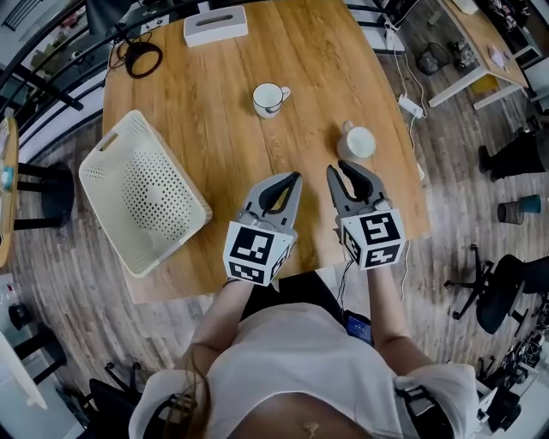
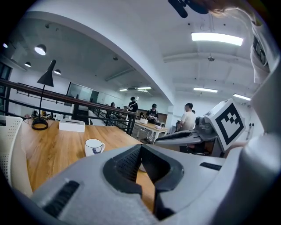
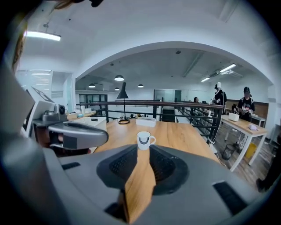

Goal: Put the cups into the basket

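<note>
Head view: the basket (image 1: 141, 193) sits at the table's (image 1: 214, 77) left edge. One upright cup (image 1: 270, 99) stands mid-table. A second cup (image 1: 358, 141), seemingly tipped, lies near the right edge, just ahead of the right gripper (image 1: 337, 169); a nudge could roll it off.
Left gripper view: the left gripper (image 2: 141, 146) is clenched and empty.
Right gripper view: the jaws are narrowly apart with nothing between them, probably too narrow for a cup.

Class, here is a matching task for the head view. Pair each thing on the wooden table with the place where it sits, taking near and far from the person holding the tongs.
Things:
1. basket
2. white box
3. black cable coil
4. patterned cup

Places:
A. around the middle of the table
B. far left corner
C. near left corner
D. far edge, about the centre

Pairs: 1-C, 2-D, 3-B, 4-A
</note>
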The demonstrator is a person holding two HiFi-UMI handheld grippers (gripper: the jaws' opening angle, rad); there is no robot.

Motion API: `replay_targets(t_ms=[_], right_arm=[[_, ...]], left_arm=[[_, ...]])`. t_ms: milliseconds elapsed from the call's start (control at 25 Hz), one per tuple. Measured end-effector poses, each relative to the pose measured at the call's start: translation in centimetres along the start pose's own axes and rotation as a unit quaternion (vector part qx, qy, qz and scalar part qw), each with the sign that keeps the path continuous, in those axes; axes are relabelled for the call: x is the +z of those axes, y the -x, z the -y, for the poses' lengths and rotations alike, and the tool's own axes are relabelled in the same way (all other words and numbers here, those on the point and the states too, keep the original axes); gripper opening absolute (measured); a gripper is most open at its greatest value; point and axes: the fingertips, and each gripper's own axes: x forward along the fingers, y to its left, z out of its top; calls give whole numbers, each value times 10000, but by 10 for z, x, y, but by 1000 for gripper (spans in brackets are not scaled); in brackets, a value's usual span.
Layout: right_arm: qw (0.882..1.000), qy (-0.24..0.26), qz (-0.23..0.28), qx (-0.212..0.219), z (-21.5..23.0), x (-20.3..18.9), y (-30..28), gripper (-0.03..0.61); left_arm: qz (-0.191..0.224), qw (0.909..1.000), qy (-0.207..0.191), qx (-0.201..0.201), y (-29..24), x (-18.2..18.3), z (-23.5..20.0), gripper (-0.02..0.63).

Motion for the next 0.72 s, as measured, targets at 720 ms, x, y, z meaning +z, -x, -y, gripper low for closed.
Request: replay_targets(t_ms=[720], right_arm=[[9963,245,-779,287,57,-24,-15,333]], left_arm=[[-252,9996,107,-71,-58,-13,23,8]])
